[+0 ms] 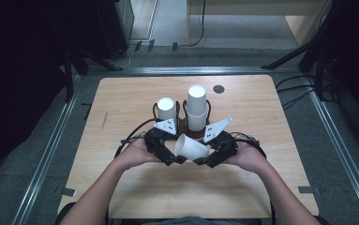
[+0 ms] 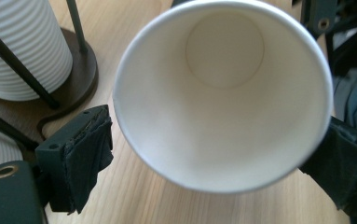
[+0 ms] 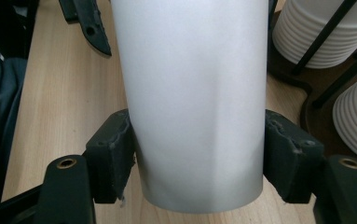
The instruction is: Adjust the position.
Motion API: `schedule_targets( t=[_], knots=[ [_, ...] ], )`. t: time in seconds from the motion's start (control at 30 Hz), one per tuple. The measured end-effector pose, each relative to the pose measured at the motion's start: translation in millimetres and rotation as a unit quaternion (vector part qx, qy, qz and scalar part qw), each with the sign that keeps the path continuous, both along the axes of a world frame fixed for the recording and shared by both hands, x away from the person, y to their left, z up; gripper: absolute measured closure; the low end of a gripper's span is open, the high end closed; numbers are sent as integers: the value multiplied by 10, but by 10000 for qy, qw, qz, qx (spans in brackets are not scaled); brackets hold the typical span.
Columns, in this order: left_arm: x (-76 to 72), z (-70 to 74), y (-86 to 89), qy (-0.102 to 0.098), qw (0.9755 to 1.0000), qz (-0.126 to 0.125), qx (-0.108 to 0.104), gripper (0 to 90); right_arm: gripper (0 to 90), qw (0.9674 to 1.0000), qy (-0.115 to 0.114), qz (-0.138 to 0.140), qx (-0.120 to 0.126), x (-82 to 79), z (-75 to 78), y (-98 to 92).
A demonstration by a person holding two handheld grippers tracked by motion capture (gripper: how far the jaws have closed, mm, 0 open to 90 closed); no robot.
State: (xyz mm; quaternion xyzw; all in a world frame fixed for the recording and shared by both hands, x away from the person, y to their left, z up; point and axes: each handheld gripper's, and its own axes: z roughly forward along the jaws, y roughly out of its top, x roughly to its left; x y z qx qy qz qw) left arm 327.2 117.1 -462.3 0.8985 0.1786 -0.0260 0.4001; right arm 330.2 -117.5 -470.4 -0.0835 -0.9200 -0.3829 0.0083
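Wooden table [image 1: 121, 98]: right gripper [image 3: 199, 158] clamps paper cup [image 3: 195, 93] sideways.

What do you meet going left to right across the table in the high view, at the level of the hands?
Person's left hand → left gripper → paper cup, lying on its side between the two grippers → right gripper, clamped on the cup's base end → person's right hand.

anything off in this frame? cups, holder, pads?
Mostly tidy. The paper cup lies sideways in mid-air, clamped near its base by the right gripper. The left gripper's finger padding looks frayed. Nothing spilled; the cup stacks stand upright.
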Motion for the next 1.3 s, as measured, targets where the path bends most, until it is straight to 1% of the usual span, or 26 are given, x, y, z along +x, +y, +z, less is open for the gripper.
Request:
schedule_targets(
  t=[0.03,0.07,0.13,0.2,0.23,0.3,0.33,0.47,0.53,0.6,0.67,0.73,0.77,0.8,0.87,0.9,0.97,1.0,1.03,1.07,1.13,1.17,1.2,1.23,1.27,1.3],
  knots=[
    [0,0,0,0,10000,0,0,82,324,10000,0,0,0,0,0,0],
    [0,-3,-7,1,10000,-11,-49,82,324,10000,31,-4,20,-3,7,-2],
    [-4,-7,-25,46,9998,-3,-198,86,323,9999,40,-23,111,1,19,-9],
    [0,-11,-33,107,9994,13,-316,134,324,9999,71,-12,157,2,23,-9],
    [0,-11,-38,118,9993,26,-366,133,324,9998,96,-5,181,3,25,-8],
    [1,-10,-46,118,9992,23,-380,146,324,9997,143,10,195,3,26,-5],
    [3,-12,-54,158,9988,24,-454,152,324,9997,164,35,197,4,24,-3],
    [2,0,-58,149,9987,-33,-493,199,326,9997,150,68,166,-2,13,5],
    [15,8,-53,226,9985,-83,-500,225,328,9998,136,76,143,-1,11,2],
    [17,15,-50,215,9985,-106,-485,243,329,9998,153,86,121,-4,8,0],
    [21,31,-53,250,9985,-130,-467,251,332,9997,160,102,131,-5,12,-2],
    [26,50,-45,294,9985,-172,-419,268,329,9996,201,135,147,-7,14,0],
    [29,58,-43,302,9987,-177,-358,270,316,9996,210,127,147,-7,15,1],
    [31,69,-38,273,9990,-166,-305,270,293,9996,222,111,143,-9,13,3],
    [35,80,-27,270,9990,-169,-311,270,279,9997,181,84,131,-1,6,4],
    [42,119,-6,195,9994,-116,-270,269,276,9994,341,-32,79,10,-10,4],
    [50,143,5,185,9995,-135,-238,269,275,9994,327,-36,69,18,-19,3],
    [51,167,12,106,9996,-123,-212,269,271,9995,319,-60,23,18,-28,3],
    [55,197,20,104,9997,-137,-193,268,264,9994,344,-77,-5,20,-37,3],
    [54,233,25,38,9999,-141,-71,268,259,9994,309,-106,-73,25,-55,9],
    [61,250,28,80,9998,-203,23,265,258,9994,305,-113,-99,25,-64,16],
    [61,250,28,80,9998,-203,23,264,258,9994,305,-113,-99,25,-64,16],
    [77,258,37,151,9995,-258,83,264,258,9995,279,-109,-133,26,-76,23],
    [83,262,37,122,9995,-255,150,264,258,9995,268,-102,-147,28,-80,24],
    [83,262,37,122,9995,-255,150,264,258,9994,273,-101,-165,26,-84,28],
    [95,273,29,125,9992,-276,256,264,258,9994,275,-121,-181,25,-88,31]
  ],
)
